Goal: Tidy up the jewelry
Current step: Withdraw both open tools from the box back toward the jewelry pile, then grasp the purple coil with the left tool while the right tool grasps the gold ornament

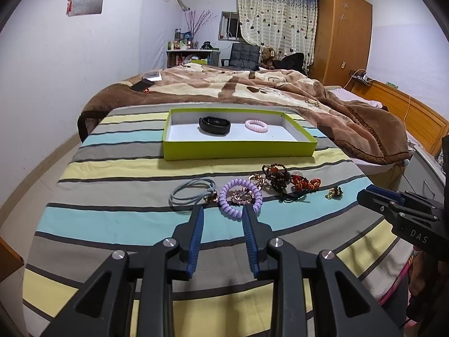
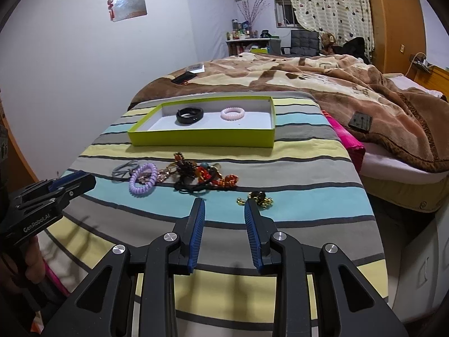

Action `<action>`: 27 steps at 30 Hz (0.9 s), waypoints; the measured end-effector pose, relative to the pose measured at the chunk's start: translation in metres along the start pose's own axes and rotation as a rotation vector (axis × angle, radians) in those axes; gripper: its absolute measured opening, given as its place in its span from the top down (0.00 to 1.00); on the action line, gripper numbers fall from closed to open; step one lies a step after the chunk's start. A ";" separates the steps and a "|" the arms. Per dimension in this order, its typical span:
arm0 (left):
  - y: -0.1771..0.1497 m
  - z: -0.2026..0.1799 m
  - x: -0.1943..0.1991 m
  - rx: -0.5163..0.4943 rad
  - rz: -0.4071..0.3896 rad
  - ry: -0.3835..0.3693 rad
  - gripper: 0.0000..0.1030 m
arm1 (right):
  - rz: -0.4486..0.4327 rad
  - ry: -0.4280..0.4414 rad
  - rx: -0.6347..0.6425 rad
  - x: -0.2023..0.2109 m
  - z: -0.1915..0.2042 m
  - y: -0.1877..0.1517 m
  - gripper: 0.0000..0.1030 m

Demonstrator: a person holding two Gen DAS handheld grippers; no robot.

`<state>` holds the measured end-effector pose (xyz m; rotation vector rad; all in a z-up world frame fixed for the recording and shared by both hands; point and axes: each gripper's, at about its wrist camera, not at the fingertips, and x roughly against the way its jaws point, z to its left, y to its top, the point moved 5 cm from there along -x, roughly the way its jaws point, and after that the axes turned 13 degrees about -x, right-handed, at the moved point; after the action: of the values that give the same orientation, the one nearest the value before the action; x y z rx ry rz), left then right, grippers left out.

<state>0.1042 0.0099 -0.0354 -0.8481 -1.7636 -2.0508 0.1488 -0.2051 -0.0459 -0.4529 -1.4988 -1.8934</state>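
Observation:
A lime-green box point(image 1: 238, 151) on the striped cloth holds a black wristband point(image 1: 214, 125) and a pink coil hair tie point(image 1: 256, 125). In front of it lies a cluster: a grey-blue cord loop point(image 1: 188, 192), a purple coil tie point(image 1: 240, 198) around a gold trinket, dark beads point(image 1: 276, 172), red-orange ties point(image 1: 304, 184) and a gold bell piece point(image 1: 334, 193). My left gripper point(image 1: 223, 210) is open, its tips flanking the purple coil's near edge without pressing it. My right gripper point(image 2: 223, 202) is open and empty, its right fingertip beside the gold bell piece point(image 2: 256, 198).
The striped cloth point(image 2: 280, 168) covers a raised surface at the foot of a bed with a brown blanket point(image 2: 322, 84). A phone point(image 2: 183, 78) and a dark square object point(image 2: 360, 122) lie on the blanket. A pink cloth point(image 2: 346, 137) hangs at the right edge.

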 end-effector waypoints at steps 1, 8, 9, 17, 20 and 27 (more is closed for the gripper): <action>0.000 0.000 -0.002 0.001 0.004 -0.004 0.71 | 0.002 -0.004 -0.003 -0.002 -0.002 0.000 0.71; 0.008 -0.002 -0.017 -0.009 0.022 -0.039 0.67 | 0.024 -0.026 -0.028 -0.016 -0.015 0.004 0.70; 0.010 -0.003 -0.020 -0.008 0.026 -0.040 0.67 | 0.031 -0.031 -0.032 -0.020 -0.017 0.005 0.70; 0.008 0.001 -0.050 0.039 0.122 -0.051 0.67 | 0.076 -0.055 -0.043 -0.039 -0.025 0.008 0.67; 0.005 0.002 -0.057 0.043 0.153 -0.045 0.67 | 0.087 -0.065 -0.042 -0.045 -0.026 0.009 0.67; 0.003 0.008 -0.069 0.072 0.199 -0.049 0.67 | 0.133 -0.086 -0.037 -0.060 -0.029 0.009 0.67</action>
<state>0.1610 0.0068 -0.0745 -1.0159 -1.6927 -1.8438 0.2013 -0.2163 -0.0859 -0.6418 -1.4529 -1.8201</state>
